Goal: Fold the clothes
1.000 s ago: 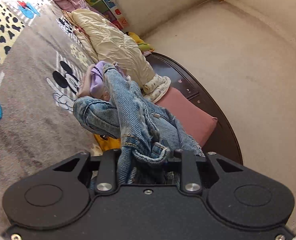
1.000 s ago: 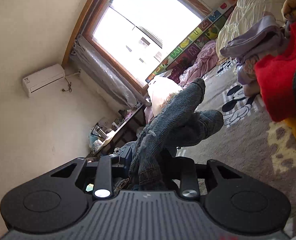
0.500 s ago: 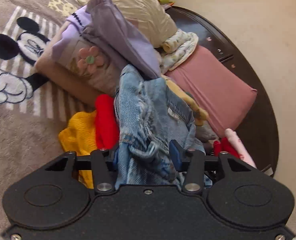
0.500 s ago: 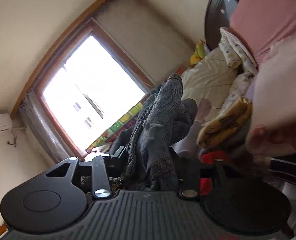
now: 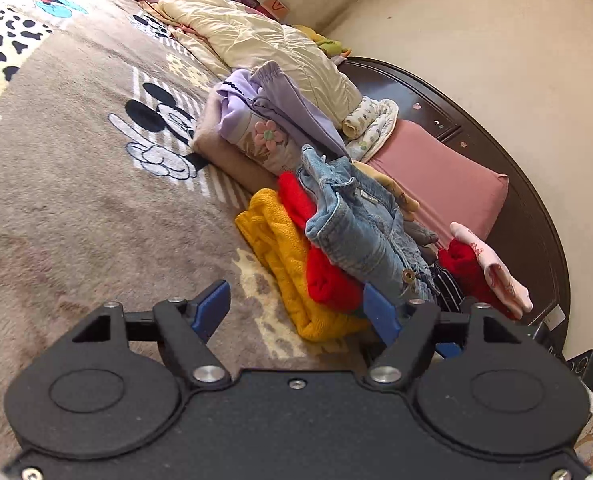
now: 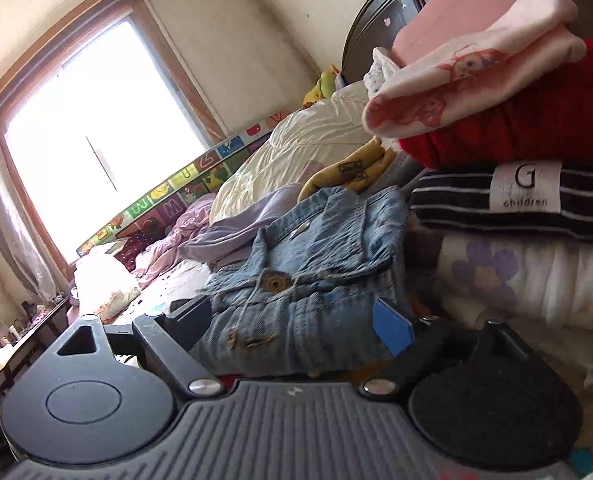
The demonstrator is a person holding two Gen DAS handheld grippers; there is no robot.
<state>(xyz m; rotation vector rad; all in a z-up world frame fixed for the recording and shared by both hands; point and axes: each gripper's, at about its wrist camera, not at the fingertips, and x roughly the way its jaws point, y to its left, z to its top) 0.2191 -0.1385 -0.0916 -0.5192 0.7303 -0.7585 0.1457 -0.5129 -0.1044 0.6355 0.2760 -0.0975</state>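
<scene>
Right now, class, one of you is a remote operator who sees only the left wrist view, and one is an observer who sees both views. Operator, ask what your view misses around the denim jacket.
Operator: Is the right gripper gripping the jacket?
Observer: No. The right gripper is opening its jaws. The denim jacket lies between them, unpressed.
Operator: What's on the striped garment?
Observer: The striped garment has a white label reading "G children".
Operator: And beneath it?
Observer: A white flower-print cloth.

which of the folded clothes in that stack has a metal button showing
The denim jacket, atop the red and yellow knits; the others show no button.
</scene>
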